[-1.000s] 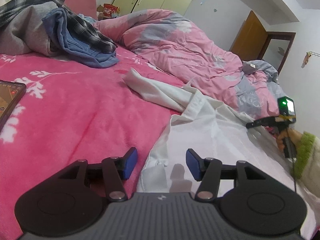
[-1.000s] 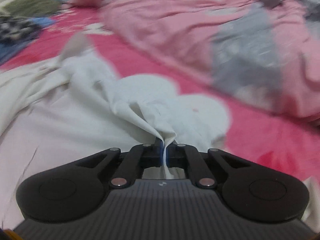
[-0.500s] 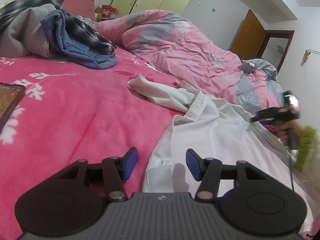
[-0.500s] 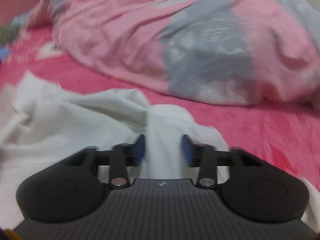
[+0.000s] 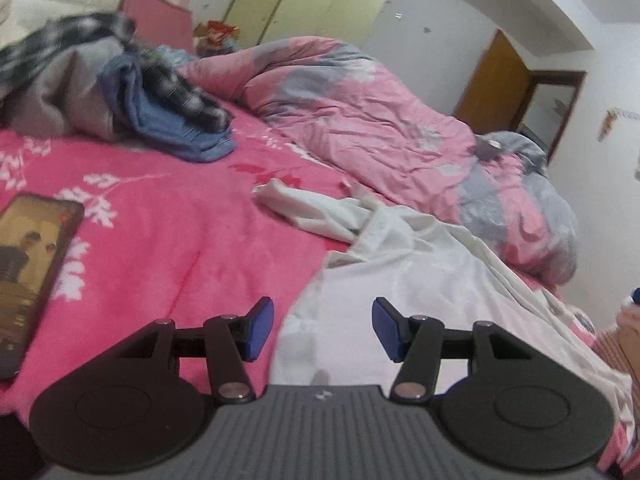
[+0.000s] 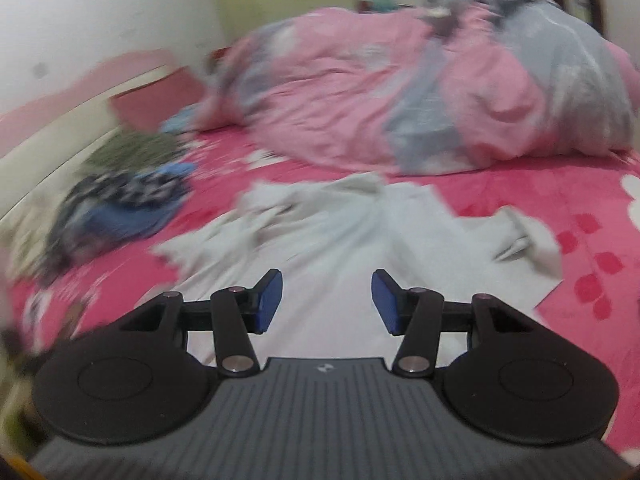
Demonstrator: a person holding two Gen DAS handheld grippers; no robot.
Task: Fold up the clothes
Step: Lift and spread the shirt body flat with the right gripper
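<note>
Hovering spread and empty above the white shirt [image 6: 320, 248], both hand-held grippers; pink bedspread [image 5: 168, 240] bare alongside.

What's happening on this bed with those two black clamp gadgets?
A person is folding laundry with a handheld gripper in each hand. The white shirt lies spread on the pink blanket. The right gripper has just opened and holds nothing; the left gripper is open too, above the shirt's edge. Other clothes wait piled nearby.
</note>
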